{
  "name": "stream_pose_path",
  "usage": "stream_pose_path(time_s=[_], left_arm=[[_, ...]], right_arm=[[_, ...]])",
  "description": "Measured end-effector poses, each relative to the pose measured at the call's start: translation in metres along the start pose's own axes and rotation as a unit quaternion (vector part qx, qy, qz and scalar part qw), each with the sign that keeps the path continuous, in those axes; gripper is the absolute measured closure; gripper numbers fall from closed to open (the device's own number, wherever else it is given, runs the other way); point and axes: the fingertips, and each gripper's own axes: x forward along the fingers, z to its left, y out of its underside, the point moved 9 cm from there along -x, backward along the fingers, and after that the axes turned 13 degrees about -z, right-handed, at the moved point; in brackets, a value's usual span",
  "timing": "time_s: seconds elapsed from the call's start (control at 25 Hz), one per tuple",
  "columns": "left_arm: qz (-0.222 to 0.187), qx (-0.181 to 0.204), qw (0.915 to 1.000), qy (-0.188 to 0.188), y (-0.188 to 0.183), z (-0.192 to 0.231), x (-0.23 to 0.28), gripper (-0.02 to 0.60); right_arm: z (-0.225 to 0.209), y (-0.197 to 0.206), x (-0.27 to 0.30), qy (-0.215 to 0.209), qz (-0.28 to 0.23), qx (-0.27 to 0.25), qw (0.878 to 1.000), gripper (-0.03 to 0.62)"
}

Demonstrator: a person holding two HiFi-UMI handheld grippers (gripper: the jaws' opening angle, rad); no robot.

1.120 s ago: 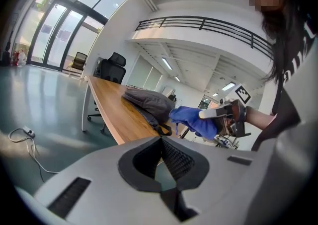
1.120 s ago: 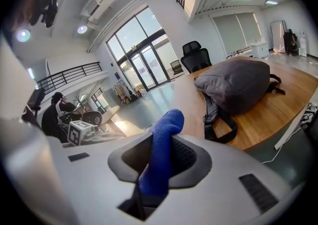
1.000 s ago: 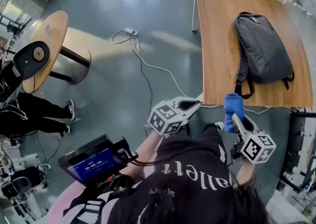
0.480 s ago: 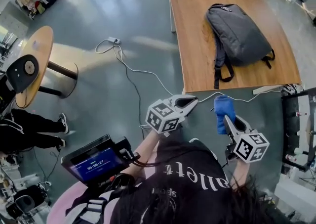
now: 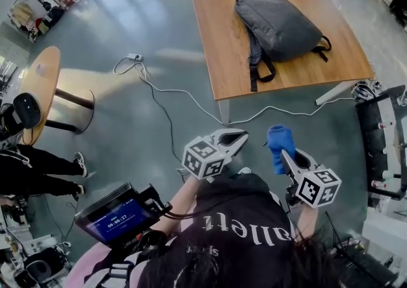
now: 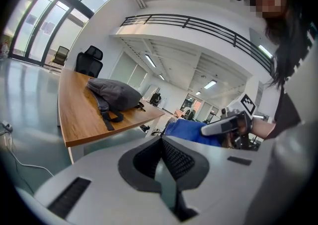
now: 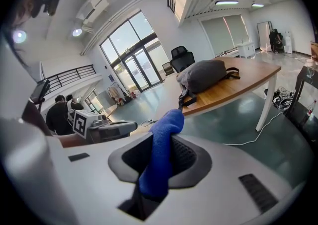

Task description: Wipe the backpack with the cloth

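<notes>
A grey backpack (image 5: 278,25) lies flat on a wooden table (image 5: 222,58) far ahead of me, straps toward the near edge. It also shows in the left gripper view as the backpack (image 6: 114,94) and in the right gripper view as the backpack (image 7: 203,75). My right gripper (image 5: 284,156) is shut on a blue cloth (image 5: 279,147), which sticks up between its jaws as the cloth (image 7: 160,150). My left gripper (image 5: 234,140) is shut with nothing in it, jaws pressed together. Both grippers hang over the floor, well short of the table.
A white cable (image 5: 178,93) trails across the grey floor to the table's near leg. A round wooden table (image 5: 39,89) and a seated person (image 5: 32,169) are at the left. A black rack (image 5: 381,140) stands at the right. I carry a small screen (image 5: 114,217).
The table and backpack have shifted left and farther up the head view as I move. Both grippers keep the same hold and stay side by side.
</notes>
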Motion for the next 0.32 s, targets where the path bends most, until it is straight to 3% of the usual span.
stream_pose_path(time_s=[0.32], left_arm=[[0.002,0.006,0.9998,-0.021,0.019,-0.040,-0.018,0.580]], right_arm=[[0.003,0.022,-0.040,-0.016,0.004,0.001,1.000,0.499]])
